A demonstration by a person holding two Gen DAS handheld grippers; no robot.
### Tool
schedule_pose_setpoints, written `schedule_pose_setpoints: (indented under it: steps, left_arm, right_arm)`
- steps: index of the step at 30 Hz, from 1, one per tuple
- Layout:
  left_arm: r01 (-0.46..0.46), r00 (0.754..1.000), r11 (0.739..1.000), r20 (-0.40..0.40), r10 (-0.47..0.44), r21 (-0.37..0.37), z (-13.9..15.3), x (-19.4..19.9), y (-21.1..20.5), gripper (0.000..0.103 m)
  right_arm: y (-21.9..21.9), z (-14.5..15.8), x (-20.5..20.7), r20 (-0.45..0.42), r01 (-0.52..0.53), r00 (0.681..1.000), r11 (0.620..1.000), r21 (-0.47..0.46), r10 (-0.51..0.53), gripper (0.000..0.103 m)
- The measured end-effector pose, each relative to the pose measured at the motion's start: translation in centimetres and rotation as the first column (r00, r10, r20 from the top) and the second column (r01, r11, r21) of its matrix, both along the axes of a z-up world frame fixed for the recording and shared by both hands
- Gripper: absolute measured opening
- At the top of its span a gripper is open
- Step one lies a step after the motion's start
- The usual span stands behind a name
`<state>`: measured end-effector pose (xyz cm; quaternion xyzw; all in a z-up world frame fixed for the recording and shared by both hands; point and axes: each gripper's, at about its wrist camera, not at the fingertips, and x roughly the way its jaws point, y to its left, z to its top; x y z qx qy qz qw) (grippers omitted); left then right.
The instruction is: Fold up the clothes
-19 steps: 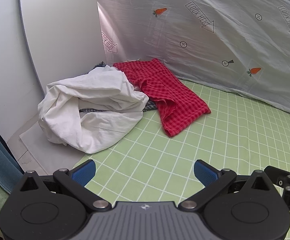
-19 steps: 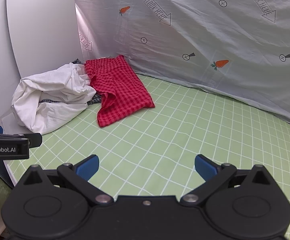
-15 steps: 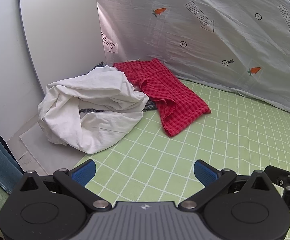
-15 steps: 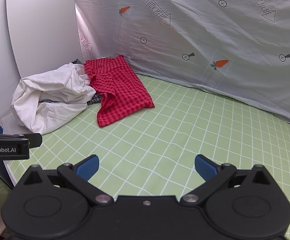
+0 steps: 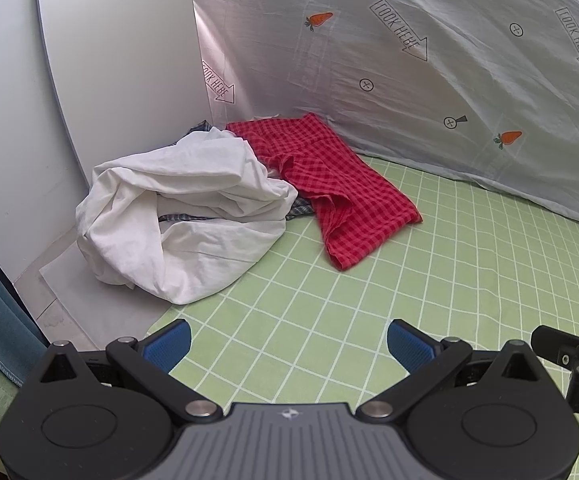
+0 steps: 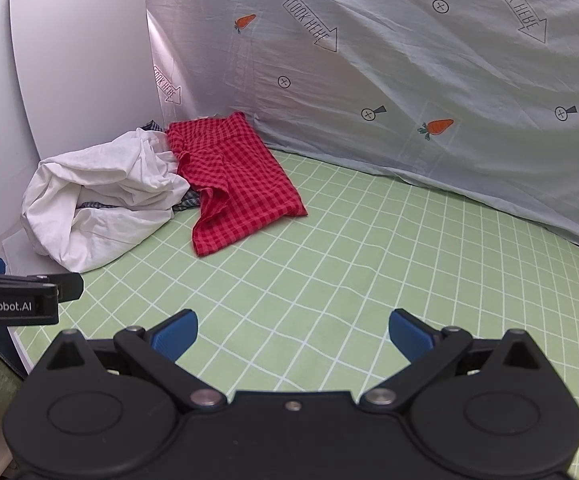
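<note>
A green grid-pattern sheet (image 5: 429, 264) covers the surface. A blue-checked garment (image 5: 301, 210) is mostly hidden under the white garment (image 5: 185, 216). The red checked garment (image 5: 341, 184) lies alongside, long axis toward the far corner. Left gripper (image 5: 287, 344) and right gripper (image 6: 291, 334): fully spread, empty.

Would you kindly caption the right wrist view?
Open right gripper above green checked sheet, facing crumpled white garment beside red gingham cloth.

A crumpled sheet (image 5: 181, 216) is lying at the left on the gridded mat (image 5: 429, 280), touching a checked cloth (image 5: 341, 196) to its right; a printed backdrop (image 5: 429, 80) is hanging behind both.
</note>
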<state>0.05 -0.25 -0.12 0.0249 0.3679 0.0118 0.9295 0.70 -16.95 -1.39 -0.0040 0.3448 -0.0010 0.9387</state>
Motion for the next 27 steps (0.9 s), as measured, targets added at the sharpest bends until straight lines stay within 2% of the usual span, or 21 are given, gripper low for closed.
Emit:
schedule_pose_setpoints:
  steps: [27]
  left_arm:
    - [0.003, 1.0, 1.0, 0.005, -0.003, 0.007, 0.08, -0.04, -0.13, 0.103]
  right_arm:
    - [-0.04, -0.37, -0.39, -0.018, 0.011, 1.0, 1.0, 0.007, -0.011, 0.103]
